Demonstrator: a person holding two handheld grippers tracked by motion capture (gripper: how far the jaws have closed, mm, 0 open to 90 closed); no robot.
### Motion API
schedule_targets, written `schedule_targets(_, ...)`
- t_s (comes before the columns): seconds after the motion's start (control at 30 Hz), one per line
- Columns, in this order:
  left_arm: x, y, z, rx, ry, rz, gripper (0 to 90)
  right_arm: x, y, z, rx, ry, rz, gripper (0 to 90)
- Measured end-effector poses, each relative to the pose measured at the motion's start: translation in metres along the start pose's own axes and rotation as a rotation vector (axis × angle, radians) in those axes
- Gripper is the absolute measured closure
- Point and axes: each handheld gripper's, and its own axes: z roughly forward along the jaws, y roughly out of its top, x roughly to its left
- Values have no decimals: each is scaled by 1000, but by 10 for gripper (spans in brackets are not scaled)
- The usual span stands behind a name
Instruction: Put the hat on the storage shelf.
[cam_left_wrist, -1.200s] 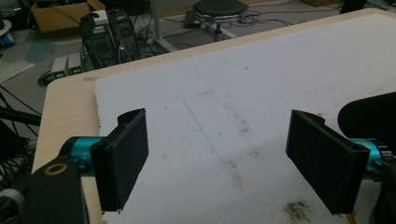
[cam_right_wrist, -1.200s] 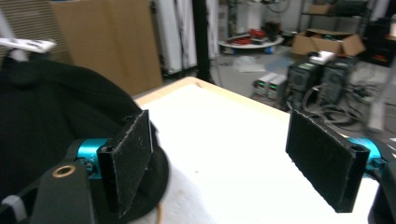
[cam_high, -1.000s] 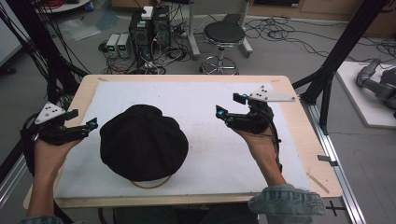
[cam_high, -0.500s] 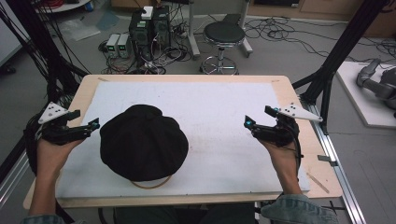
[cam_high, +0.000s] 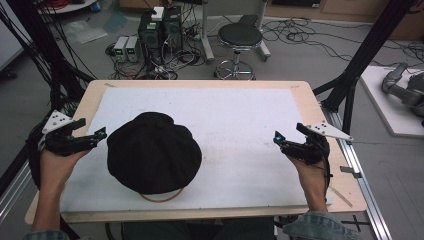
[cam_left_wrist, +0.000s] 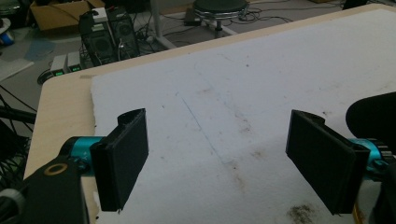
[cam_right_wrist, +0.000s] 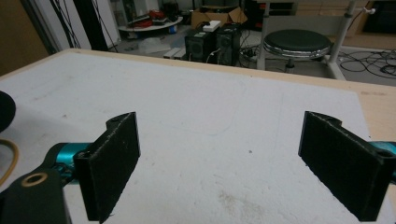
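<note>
Wooden table (cam_high: 80, 117) w/ white mat (cam_high: 235, 125) on top; floor behind has a round stool (cam_high: 240, 37), computer boxes (cam_high: 160, 27), loose cables.

Item 1: black cap (cam_high: 154, 152), lying flat on mat, left of centre, near the person's edge. Tan loop (cam_high: 160, 198) sticks out from under its near rim.

Item 2: left tongs (cam_high: 100, 134), jaws apart, nothing betw. them, tip just beside cap's left edge, not touching as far as can be told.

Item 3: right tongs (cam_high: 277, 137), over mat's right side, well apart from cap. Jaws have just been opening; now wide, nothing betw. them.
</note>
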Motion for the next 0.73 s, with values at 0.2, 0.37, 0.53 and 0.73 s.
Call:
schedule_targets(0.2, 1, 0, -1, -3, 3, -4, 215, -2, -4, 2, 6, -9, -3, 124)
schedule_targets(0.37, 1, 1, -2, -5, 3, -2, 214, -1, -5, 4, 12, -8, -8, 125)
schedule_targets(0.53, 1, 1, -2, -6, 4, -1, 214, -1, -4, 3, 13, -6, -2, 125)
schedule_targets(0.73, 1, 1, -1, -5, 4, -3, 214, -1, -4, 2, 7, -10, 0, 125)
